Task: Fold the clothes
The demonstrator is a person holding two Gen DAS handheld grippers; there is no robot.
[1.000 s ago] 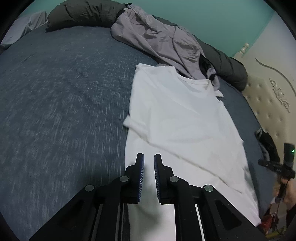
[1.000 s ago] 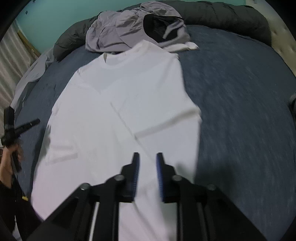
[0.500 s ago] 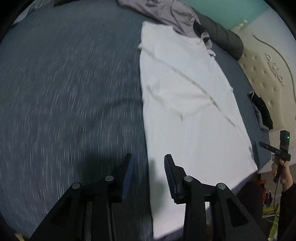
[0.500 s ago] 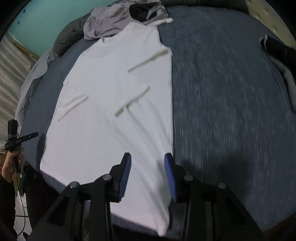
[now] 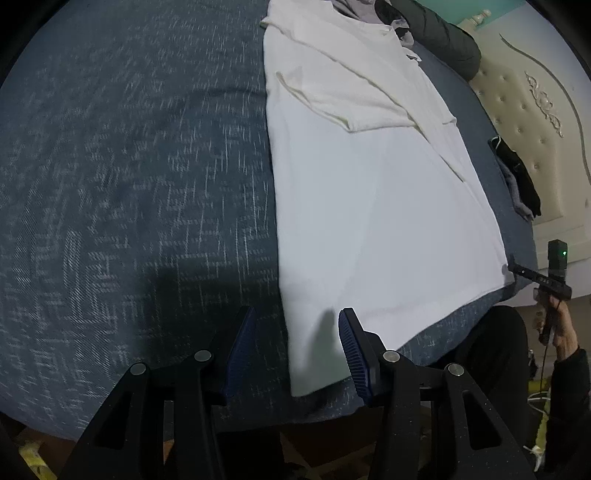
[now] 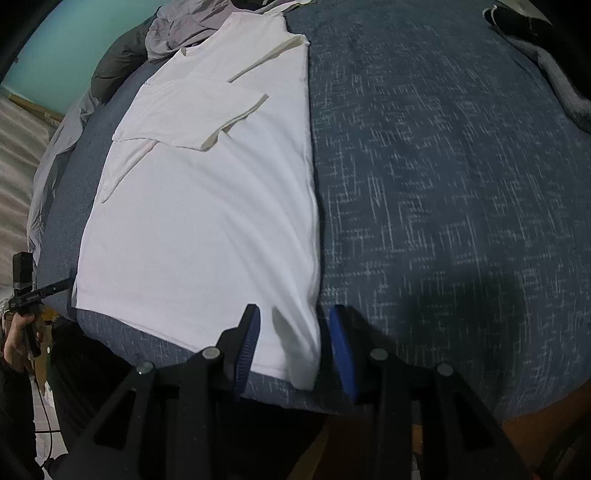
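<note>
Both tongs [image 5: 297, 345] [image 6: 293, 345] wider — now at shirt [image 5: 369, 192] hem corners.

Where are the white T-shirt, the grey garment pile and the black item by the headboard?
white T-shirt [image 5: 376, 192], left wrist view, mid body panel.
grey garment pile [image 6: 177, 33], right wrist view, crumpled middle.
black item [image 5: 517, 177], left wrist view, its centre.
</note>
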